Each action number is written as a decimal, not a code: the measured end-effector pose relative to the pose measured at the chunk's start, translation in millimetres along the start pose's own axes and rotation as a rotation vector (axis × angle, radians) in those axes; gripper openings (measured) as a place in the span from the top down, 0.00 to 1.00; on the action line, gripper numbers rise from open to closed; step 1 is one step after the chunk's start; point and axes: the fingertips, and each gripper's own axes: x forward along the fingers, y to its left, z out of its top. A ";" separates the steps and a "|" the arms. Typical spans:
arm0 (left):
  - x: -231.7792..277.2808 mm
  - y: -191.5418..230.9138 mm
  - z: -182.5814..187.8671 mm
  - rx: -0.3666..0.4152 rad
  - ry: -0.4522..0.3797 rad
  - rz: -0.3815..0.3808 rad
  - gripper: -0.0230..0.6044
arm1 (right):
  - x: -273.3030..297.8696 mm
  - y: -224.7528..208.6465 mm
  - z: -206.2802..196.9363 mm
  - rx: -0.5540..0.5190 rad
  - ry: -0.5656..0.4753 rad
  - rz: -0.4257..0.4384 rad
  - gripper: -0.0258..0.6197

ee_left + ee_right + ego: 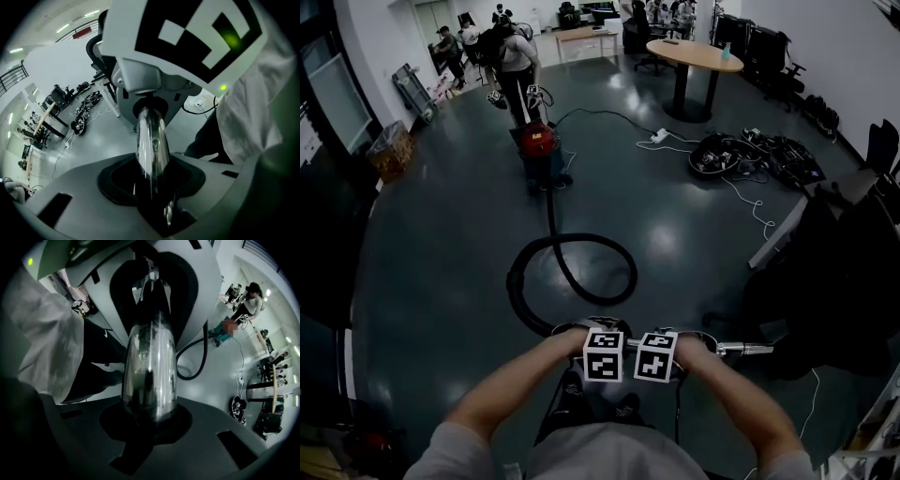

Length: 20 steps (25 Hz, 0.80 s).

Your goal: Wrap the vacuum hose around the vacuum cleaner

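1. The vacuum hose (pixel 515 281) lies unwound on the floor (pixel 441 262): it runs down from the vacuum cleaner (pixel 539 150) in the upper middle of the head view, curls into one loose loop at the centre, and ends at the bottom of the frame
2. Its metal wand (pixel 745 349) is held level there, with the tip sticking out toward the right
3. The left gripper (pixel 150 187) has its jaws clamped on the wand, and the right gripper (pixel 147 423) grips the same wand just beside it
4. The vacuum cleaner stands well apart from the grippers, with no turn of hose around its body
5. Judged from this, only the pick-up of the wand end is done; carrying it to the cleaner and all the wrapping remain
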 end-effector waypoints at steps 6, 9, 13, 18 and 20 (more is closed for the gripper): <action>15.7 13.4 -15.8 -0.019 0.014 -0.081 0.74 | 6.3 -20.2 2.3 -0.007 0.069 0.010 0.89; 18.4 22.4 -22.8 -0.002 -0.038 -0.129 0.77 | 10.7 -31.7 6.2 0.012 0.109 0.039 0.89; 8.4 46.0 -50.8 0.016 -0.068 -0.165 0.77 | 13.6 -55.9 32.8 0.055 0.137 0.083 0.89; -7.3 74.8 -90.6 0.020 -0.097 -0.202 0.77 | 15.8 -87.8 71.4 0.059 0.172 0.104 0.89; -13.6 83.1 -101.4 0.011 -0.112 -0.222 0.77 | 14.2 -98.5 84.8 0.033 0.163 0.097 0.89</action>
